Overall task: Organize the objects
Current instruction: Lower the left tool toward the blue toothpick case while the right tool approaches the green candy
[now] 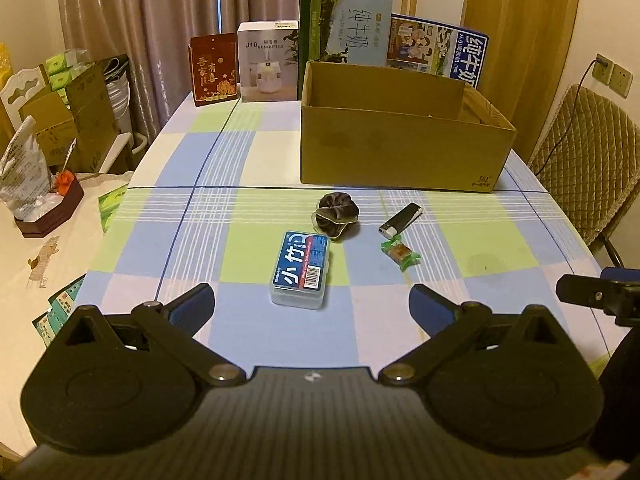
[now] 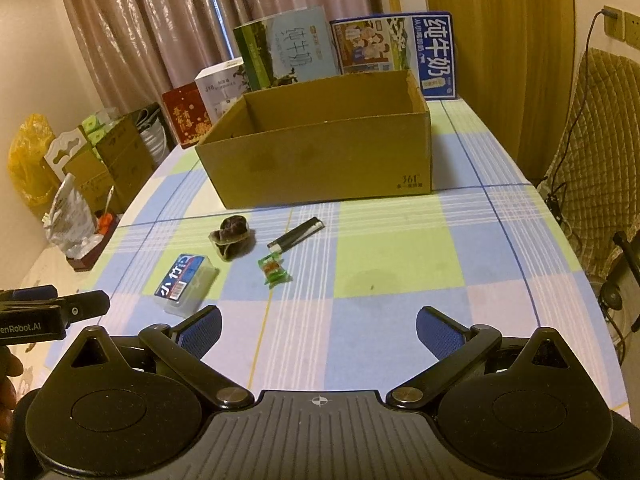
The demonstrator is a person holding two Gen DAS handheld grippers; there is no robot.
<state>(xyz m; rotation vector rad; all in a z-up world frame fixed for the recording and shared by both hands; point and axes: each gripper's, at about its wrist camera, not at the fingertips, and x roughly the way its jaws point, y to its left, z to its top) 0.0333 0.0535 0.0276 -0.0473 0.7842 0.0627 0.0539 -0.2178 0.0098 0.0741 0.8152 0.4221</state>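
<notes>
Four small items (image 1: 335, 218) lie before the open cardboard box (image 1: 400, 152).

The right gripper (image 2: 318, 330) is held above the checked tablecloth (image 2: 400, 264) with its blue-padded fingers (image 2: 200, 330) spread wide apart and nothing between them. Ahead and to the left of the left finger lies a clear plastic case with a blue label (image 2: 185, 285). Farther ahead sit a dark scrunchie (image 2: 232, 237), a black-and-white lighter (image 2: 296, 233) and a green-wrapped candy (image 2: 274, 271); the candy lies just short of the lighter's near end. Beyond these stands an open cardboard box (image 2: 320, 160), its interior only partly visible. Behind it, printed cartons (image 2: 394, 46) stand upright. The left gripper (image 2: 52, 312) enters at the left edge; its jaw state cannot be determined.
</notes>
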